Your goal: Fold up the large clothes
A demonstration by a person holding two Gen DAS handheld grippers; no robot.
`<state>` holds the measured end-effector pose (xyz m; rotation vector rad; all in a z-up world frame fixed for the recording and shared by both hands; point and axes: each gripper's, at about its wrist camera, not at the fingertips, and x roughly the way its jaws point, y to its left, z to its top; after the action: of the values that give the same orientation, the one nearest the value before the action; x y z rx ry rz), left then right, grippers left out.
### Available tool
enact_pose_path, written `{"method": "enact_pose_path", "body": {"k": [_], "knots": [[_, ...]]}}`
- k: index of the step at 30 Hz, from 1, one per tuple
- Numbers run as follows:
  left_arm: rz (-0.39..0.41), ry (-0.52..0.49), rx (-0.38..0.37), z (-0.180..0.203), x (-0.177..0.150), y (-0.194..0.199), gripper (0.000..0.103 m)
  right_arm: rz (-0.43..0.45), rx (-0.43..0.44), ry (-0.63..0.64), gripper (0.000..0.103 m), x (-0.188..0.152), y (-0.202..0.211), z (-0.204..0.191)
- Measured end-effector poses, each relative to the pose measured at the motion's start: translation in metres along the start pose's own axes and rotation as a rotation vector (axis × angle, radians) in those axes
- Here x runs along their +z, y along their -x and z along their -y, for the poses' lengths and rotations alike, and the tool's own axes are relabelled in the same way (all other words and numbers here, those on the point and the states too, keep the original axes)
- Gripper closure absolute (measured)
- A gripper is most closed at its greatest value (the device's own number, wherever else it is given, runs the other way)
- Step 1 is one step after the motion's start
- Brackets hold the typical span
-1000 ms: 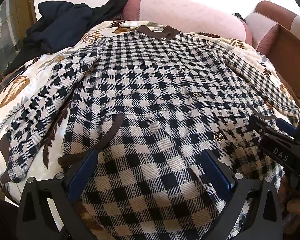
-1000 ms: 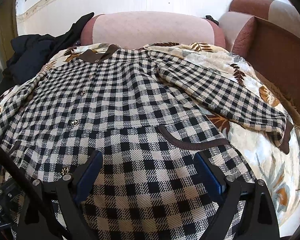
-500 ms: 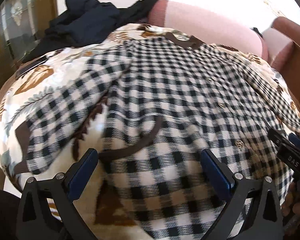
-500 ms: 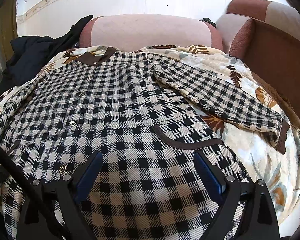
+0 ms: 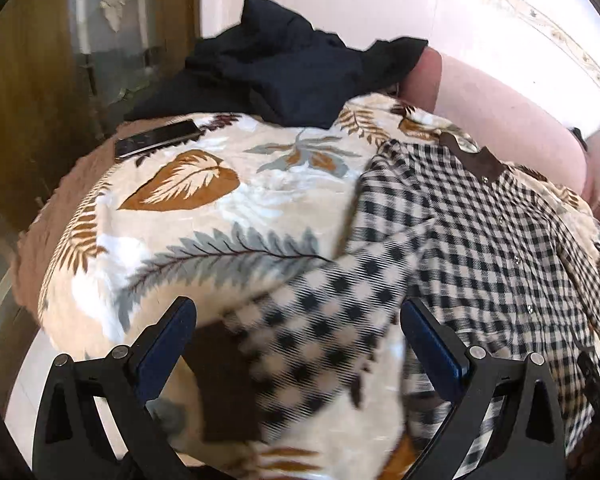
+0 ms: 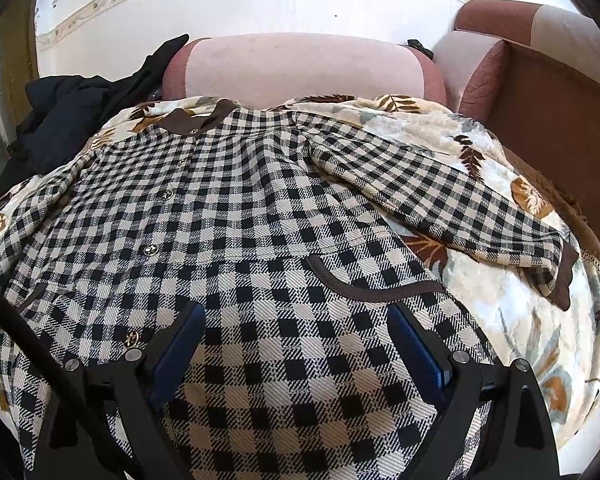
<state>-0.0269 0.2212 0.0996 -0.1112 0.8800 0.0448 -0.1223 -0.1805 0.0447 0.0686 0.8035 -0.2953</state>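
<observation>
Left wrist view: the left gripper (image 5: 296,344) sits at the bottom of the frame with its two blue-padded fingers (image 5: 166,340) spread wide, nothing between them. Just beyond and partly between them lies a blurred sleeve (image 5: 320,320) of the checked coat (image 5: 492,248), ending in a dark brown cuff (image 5: 224,384) at lower centre. The coat's body fills the right of the frame, a black-and-cream check weave with a brown collar (image 5: 476,160) at upper right and small metal buttons down its front. It lies on a plush blanket (image 5: 204,216) printed with brown and grey leaves and ferns, which covers the left and centre. A heap of dark navy clothes (image 5: 292,76) sits at top centre, and a black phone (image 5: 156,138) lies flat at the blanket's upper left edge. A pink cushion (image 5: 500,116) rises at the upper right. No writing can be read.

Right wrist view: the right gripper (image 6: 300,348) is at the bottom, its blue pads held well apart, with the coat's lower front showing in the gap; I cannot tell whether they touch the cloth. The coat spreads across the middle of the frame, collar at upper left of centre, coarse twill visible in the checks. A brown-trimmed curved pocket edge (image 6: 372,288) lies just beyond the right finger. The other sleeve (image 6: 440,208) runs toward the right edge, ending in a brown cuff. The pink cushion stands at the top centre, a brown sofa arm (image 6: 548,120) at the upper right.
</observation>
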Motion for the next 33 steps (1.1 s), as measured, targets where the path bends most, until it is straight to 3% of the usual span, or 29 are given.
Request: {"method": "enact_pose_path", "body": {"k": [6, 9, 12, 14, 15, 16, 19, 23, 28, 33], "knots": [[-0.11, -0.095, -0.08, -0.034, 0.004, -0.03, 0.001, 0.0, -0.008, 0.021, 0.008, -0.002, -0.001, -0.006], [-0.178, -0.068, -0.178, -0.041, 0.0, -0.04, 0.001, -0.007, -0.016, 0.032, 0.008, -0.004, -0.004, -0.008], [-0.243, -0.06, -0.192, -0.044, -0.004, -0.053, 0.005, -0.014, -0.021, 0.041, 0.008, -0.005, -0.007, -0.011], [-0.281, -0.065, -0.199, -0.045, -0.007, -0.058, 0.032, -0.013, -0.027, 0.052, 0.008, -0.006, -0.008, -0.013], [-0.306, -0.072, -0.193, -0.045, -0.01, -0.062, 0.064, -0.011, -0.03, 0.058, 0.008, -0.007, -0.008, -0.014], [-0.317, -0.076, -0.176, -0.046, -0.012, -0.064, 0.088, -0.01, -0.035, 0.067, 0.008, -0.008, -0.008, -0.016], [-0.289, -0.043, -0.186, -0.056, -0.008, -0.058, 0.092, -0.014, -0.042, 0.088, 0.008, -0.011, -0.011, -0.02], [-0.188, 0.101, -0.149, -0.086, 0.016, -0.039, 0.093, -0.004, -0.033, 0.136, 0.008, -0.005, -0.011, -0.032], [-0.065, 0.384, 0.024, -0.14, 0.053, -0.029, 0.093, 0.039, 0.011, 0.171, 0.008, 0.026, 0.0, -0.059], [0.043, 0.53, 0.171, -0.178, 0.07, -0.026, 0.093, 0.028, 0.132, 0.212, 0.008, 0.07, -0.003, -0.122]]}}
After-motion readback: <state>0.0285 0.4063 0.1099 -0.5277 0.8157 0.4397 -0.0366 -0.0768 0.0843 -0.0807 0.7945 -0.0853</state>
